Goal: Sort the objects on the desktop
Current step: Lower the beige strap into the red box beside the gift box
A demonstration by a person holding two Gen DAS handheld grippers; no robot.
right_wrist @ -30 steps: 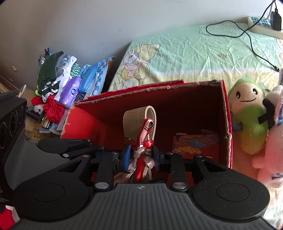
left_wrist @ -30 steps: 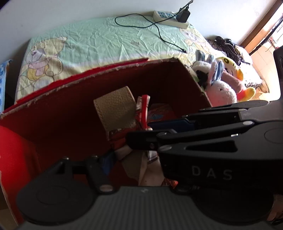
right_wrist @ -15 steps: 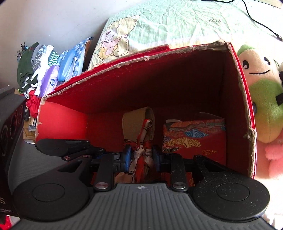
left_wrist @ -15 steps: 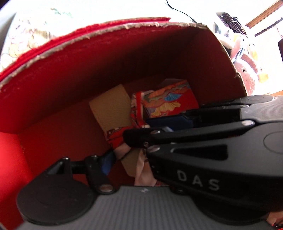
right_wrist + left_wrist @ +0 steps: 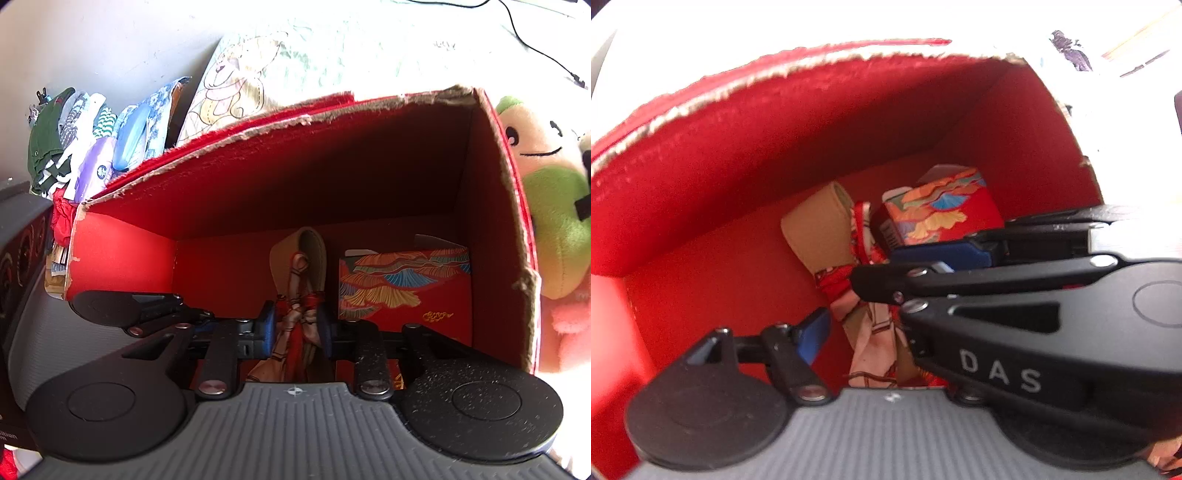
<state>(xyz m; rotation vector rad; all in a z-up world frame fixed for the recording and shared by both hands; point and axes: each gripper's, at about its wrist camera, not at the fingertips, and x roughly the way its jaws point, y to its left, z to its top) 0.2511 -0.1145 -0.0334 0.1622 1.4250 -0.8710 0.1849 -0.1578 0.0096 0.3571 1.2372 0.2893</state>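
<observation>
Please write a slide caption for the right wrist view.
Right gripper shut on scarf inside red box, beside patterned carton.

Off-task only: green plush [image 5: 550, 206] touching red box's right outer wall, pink plush [image 5: 569, 325] below it. Cartoon-bear sheet [image 5: 258, 74] on bed behind box. Black cable [image 5: 535, 48] across sheet's right end. Clothes pile [image 5: 70, 140] at left by grey wall [image 5: 110, 40].

Both wrist views look closely into red box [image 5: 820, 122].
</observation>
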